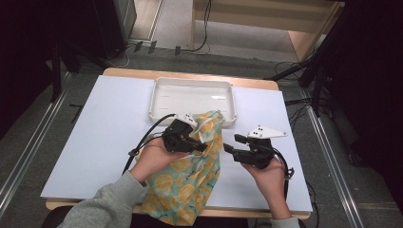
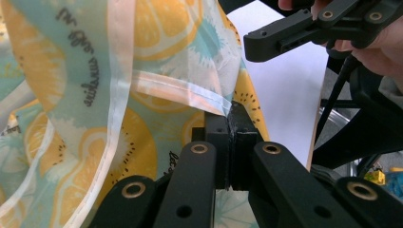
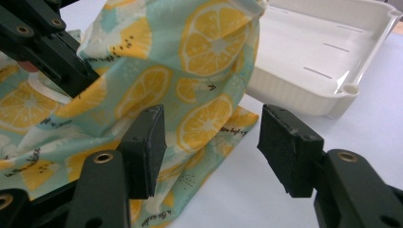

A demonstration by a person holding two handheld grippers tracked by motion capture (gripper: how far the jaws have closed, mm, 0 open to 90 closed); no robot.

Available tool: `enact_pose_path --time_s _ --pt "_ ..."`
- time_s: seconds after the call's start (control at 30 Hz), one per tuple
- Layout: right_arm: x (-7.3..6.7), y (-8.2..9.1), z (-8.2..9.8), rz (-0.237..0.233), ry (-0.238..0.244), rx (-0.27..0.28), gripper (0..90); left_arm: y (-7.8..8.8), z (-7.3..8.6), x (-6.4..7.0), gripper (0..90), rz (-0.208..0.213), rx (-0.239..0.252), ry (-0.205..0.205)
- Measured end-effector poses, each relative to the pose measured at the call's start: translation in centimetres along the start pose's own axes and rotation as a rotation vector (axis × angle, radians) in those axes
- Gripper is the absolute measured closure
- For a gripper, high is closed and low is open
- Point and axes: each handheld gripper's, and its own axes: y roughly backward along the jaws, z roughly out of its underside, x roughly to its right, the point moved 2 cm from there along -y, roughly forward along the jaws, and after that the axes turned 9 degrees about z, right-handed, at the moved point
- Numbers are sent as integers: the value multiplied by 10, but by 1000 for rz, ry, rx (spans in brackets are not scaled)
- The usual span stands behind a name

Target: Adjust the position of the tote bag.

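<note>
Cloth (image 1: 190, 175) with lemon slices on pale teal, rumpled at the table's (image 1: 95, 142) near edge
Left gripper (image 1: 202, 147) pinches its hem; right gripper (image 1: 230, 145) gapes beside it, jaws holding nothing

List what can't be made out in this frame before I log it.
- Cloth: high view, its near end is cut off by the bottom edge.
- Printed script on the cloth: left gripper view, too small to read.
- Tray: right gripper view, far end cut off by the frame edge.
- Cloth's left part: high view, hidden under the left gripper and hand.
</note>
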Motion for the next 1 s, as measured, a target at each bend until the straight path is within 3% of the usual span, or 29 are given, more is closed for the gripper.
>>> enact_pose_path --time_s 0.43,0.77,1.0 --pt "2 -4 5 11 4 -19 446 -13 9 -6 867 23 -15 16" --pt "1 -4 6 9 4 -31 449 0 6 3 613 46 -11 19" --pt "0 -2 5 8 0 -34 458 11 5 4 467 34 13 17"
